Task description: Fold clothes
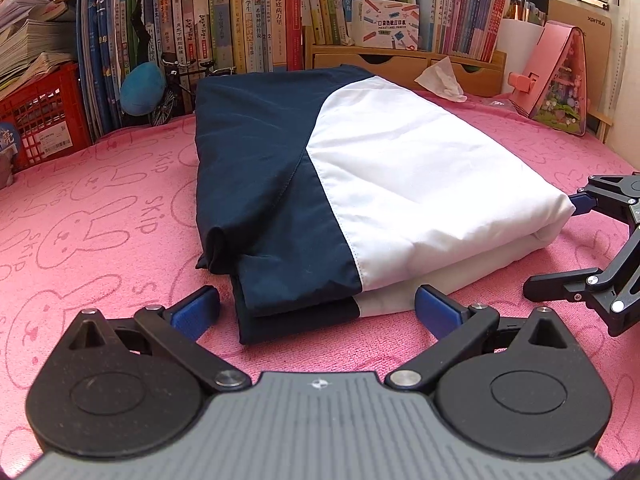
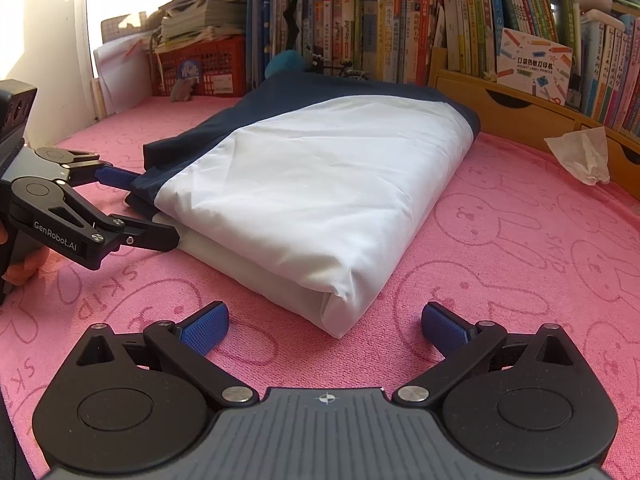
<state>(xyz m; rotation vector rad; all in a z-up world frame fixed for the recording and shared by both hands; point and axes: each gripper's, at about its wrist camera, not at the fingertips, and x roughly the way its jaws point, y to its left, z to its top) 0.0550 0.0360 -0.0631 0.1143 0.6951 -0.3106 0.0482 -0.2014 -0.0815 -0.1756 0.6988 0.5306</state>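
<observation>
A navy and white garment [image 1: 340, 184] lies folded into a thick rectangle on the pink rabbit-print cloth [image 1: 100, 208]. My left gripper [image 1: 316, 310] stands open just before its near edge, blue pads on either side of the navy-white seam, holding nothing. In the right wrist view the same garment [image 2: 312, 184] shows its white side, and my right gripper [image 2: 325, 322] is open with the folded white corner just ahead of its fingers. Each gripper appears in the other's view: the right gripper [image 1: 560, 240] at the garment's right side, the left gripper [image 2: 148, 208] at its left edge, both open.
Shelves packed with books [image 1: 256, 24] run along the back. A red crate [image 1: 44, 120] with stacked papers sits back left, beside a blue plush [image 1: 142, 88] and a small bicycle model. A crumpled tissue [image 1: 440, 80], wooden drawers [image 2: 500, 112] and a pink house-shaped box [image 1: 560, 80] sit back right.
</observation>
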